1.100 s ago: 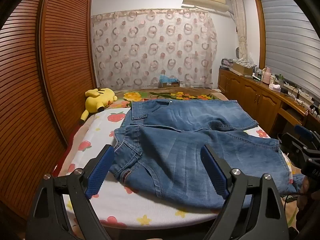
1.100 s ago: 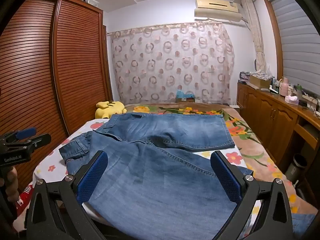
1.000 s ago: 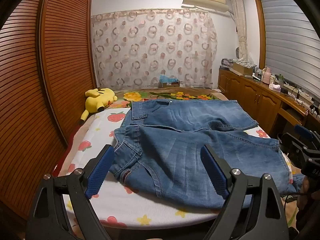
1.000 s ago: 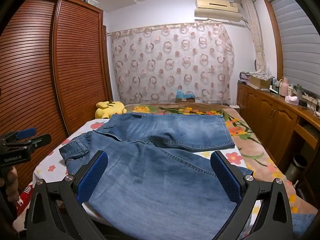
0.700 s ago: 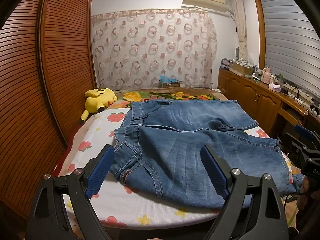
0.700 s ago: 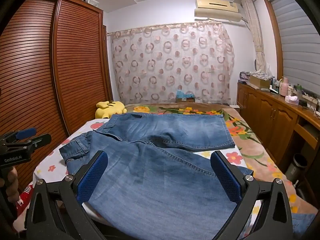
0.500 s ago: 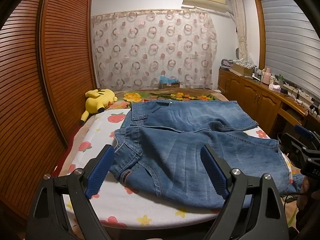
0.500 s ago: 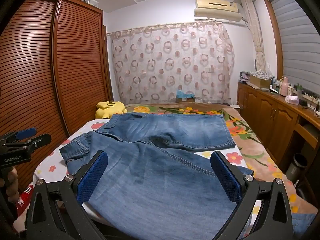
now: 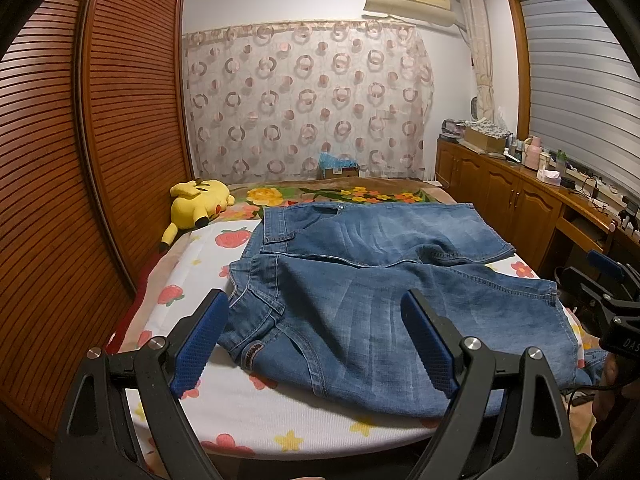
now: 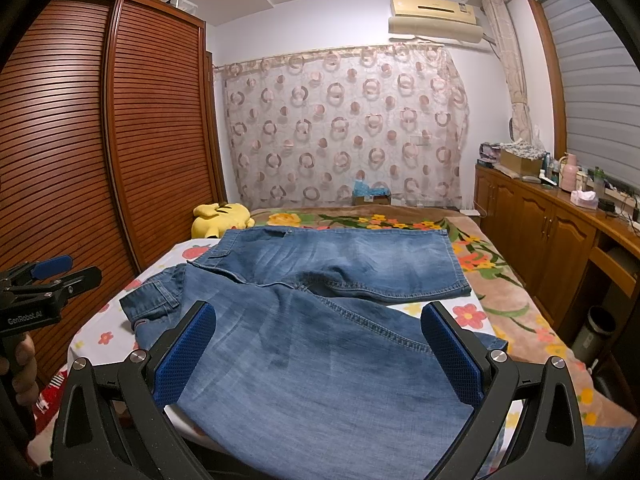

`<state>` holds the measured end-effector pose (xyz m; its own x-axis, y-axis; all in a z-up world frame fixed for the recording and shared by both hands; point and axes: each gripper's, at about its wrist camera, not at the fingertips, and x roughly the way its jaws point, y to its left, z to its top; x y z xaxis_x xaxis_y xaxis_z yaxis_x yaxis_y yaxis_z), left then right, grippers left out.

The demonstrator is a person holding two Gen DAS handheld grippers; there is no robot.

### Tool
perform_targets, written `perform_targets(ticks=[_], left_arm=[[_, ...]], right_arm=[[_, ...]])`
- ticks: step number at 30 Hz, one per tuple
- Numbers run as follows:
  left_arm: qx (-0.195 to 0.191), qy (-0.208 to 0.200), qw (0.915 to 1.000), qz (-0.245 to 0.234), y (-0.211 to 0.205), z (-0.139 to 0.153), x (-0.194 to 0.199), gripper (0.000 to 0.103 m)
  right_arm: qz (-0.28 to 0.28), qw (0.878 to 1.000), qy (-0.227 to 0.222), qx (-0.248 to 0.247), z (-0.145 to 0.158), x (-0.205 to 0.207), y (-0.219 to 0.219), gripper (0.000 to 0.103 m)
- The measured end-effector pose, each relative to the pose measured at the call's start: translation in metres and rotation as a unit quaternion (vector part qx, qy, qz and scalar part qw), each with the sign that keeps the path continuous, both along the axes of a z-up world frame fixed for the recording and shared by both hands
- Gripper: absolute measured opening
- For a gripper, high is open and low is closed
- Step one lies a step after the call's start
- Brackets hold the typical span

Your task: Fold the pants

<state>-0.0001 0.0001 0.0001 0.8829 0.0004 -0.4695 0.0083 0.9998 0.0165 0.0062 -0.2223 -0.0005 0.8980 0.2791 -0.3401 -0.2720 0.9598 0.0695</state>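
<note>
Pants (image 9: 360,300) of blue denim lie spread across the bed (image 9: 240,412), unfolded, with the waistband toward the wooden wardrobe (image 9: 80,160) and both legs running away from it toward the cabinet side. One leg lies nearer the foot of the bed, the other farther back, and they meet at the waist. In the right wrist view the nearer leg (image 10: 320,380) reaches the mattress edge and drapes over it.

At the foot of the bed the left gripper (image 9: 314,332) hovers above the pants' waist end, its jaws spread wide, holding nothing; the blue pads (image 9: 200,340) touch no cloth. The right gripper (image 10: 318,348) hangs just as wide open over the nearer leg, also empty and clear of the fabric. Each tool is level and aimed forward along the bed. From the right wrist view, the left tool shows beside the wardrobe with a hand (image 10: 20,372) wrapped around its handle; from the left wrist view, the right tool sits off the pants' hem end, apart from the denim.

Beyond the pants a yellow plush toy (image 9: 196,204) lies on the bed next to the wardrobe. Farther still, behind the bed, hangs a curtain (image 9: 308,100) patterned with rings.
</note>
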Motion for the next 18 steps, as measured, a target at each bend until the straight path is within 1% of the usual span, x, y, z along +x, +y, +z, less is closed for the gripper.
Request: perform_targets(ticks=[18], left_arm=[[0.000, -0.002, 1.0000, 0.000, -0.0001, 0.0000, -0.0001, 0.088]], right_arm=[[-0.002, 1.000, 0.000, -0.002, 0.0049, -0.0035, -0.0004, 0.102]])
